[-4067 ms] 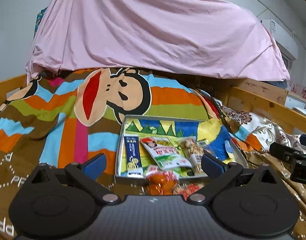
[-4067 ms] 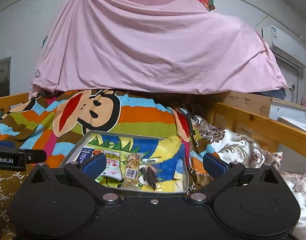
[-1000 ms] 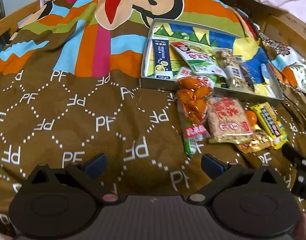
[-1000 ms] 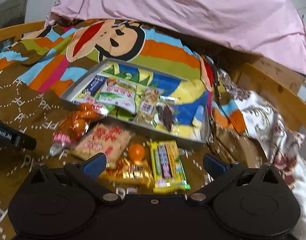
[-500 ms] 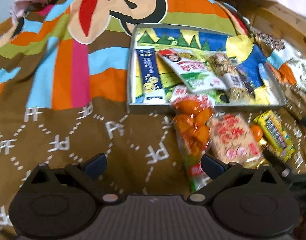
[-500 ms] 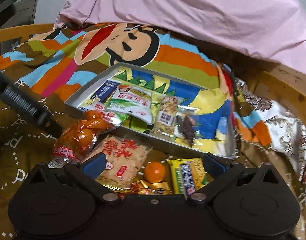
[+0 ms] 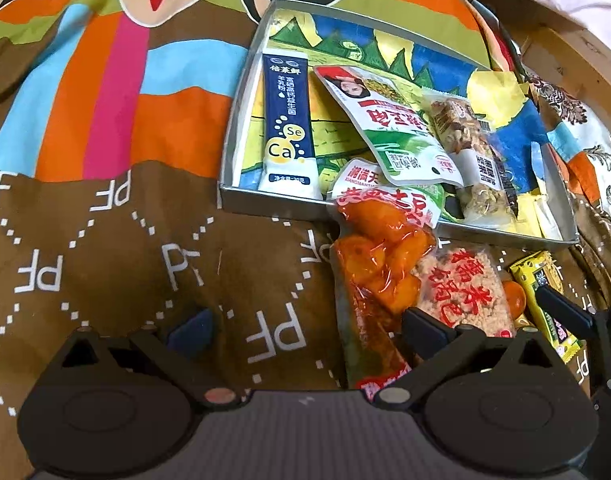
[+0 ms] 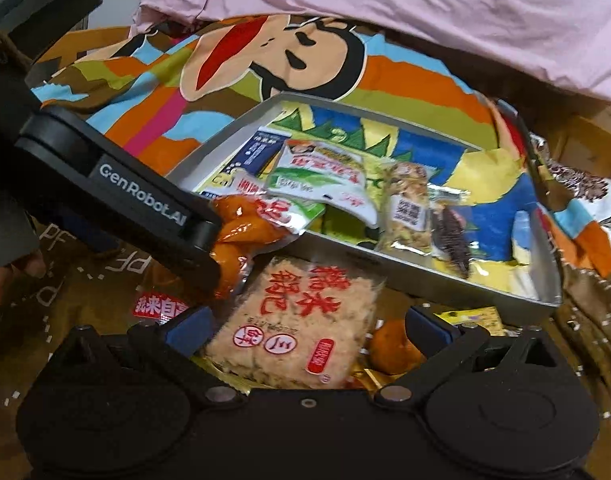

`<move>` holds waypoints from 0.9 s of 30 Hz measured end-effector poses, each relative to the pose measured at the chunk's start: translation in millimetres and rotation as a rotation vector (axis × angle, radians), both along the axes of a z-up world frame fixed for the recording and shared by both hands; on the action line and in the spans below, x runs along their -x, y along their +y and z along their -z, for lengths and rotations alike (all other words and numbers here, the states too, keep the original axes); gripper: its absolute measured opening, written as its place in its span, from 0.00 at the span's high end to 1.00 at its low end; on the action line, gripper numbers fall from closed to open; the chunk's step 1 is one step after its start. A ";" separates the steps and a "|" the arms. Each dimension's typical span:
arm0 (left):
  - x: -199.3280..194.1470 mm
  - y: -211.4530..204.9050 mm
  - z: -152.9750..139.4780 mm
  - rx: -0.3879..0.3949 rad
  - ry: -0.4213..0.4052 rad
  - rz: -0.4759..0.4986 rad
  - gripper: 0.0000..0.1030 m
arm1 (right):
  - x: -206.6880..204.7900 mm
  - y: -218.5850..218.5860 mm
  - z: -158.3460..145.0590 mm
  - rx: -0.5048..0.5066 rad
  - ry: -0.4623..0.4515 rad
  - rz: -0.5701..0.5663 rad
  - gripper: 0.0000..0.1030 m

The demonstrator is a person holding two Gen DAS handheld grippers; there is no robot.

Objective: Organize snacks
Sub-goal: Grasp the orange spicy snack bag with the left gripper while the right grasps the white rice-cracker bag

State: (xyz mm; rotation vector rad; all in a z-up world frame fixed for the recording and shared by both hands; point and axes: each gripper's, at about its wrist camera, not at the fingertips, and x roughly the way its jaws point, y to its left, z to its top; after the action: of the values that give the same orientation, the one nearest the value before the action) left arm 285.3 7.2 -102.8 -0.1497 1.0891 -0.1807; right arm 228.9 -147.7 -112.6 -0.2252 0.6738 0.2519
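Observation:
A grey metal tray (image 7: 273, 210) (image 8: 425, 276) lies on the bed and holds several snack packets. In front of it lie an orange snack bag (image 7: 379, 268) (image 8: 241, 232), a rice cracker pack (image 7: 465, 292) (image 8: 301, 320), a small orange (image 7: 515, 300) (image 8: 393, 344) and a yellow bar (image 7: 545, 304). My left gripper (image 7: 305, 330) is open, its right finger over the orange bag's near end. My right gripper (image 8: 309, 326) is open with the rice cracker pack between its fingers.
The bed is covered by a brown and striped cartoon blanket (image 7: 105, 240). A pink sheet (image 8: 385, 12) hangs behind. A wooden bed rail (image 7: 577, 64) runs along the right. The left gripper's arm (image 8: 117, 200) crosses the right wrist view.
Both grippers have moved down and closer to the loose snacks in front of the tray. The left gripper shifted toward the orange bag, the right one around the rice cracker pack.

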 end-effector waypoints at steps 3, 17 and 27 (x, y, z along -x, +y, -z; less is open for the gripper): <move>-0.8 -2.1 3.2 -0.007 -0.013 0.020 0.00 | -1.9 3.0 6.7 0.017 0.016 0.005 0.01; -1.2 -24.8 -3.7 -0.062 -0.146 0.116 0.01 | 4.9 7.3 -0.8 0.027 0.046 0.018 0.25; -12.7 -30.0 1.3 -0.003 -0.163 0.156 0.38 | 1.3 -0.7 0.9 -0.027 0.105 0.043 0.24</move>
State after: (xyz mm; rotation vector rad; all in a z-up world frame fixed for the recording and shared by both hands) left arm 298.0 -22.8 -104.1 -0.0465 0.9382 -0.3261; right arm 227.6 -148.5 -113.5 -0.1721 0.7777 0.2327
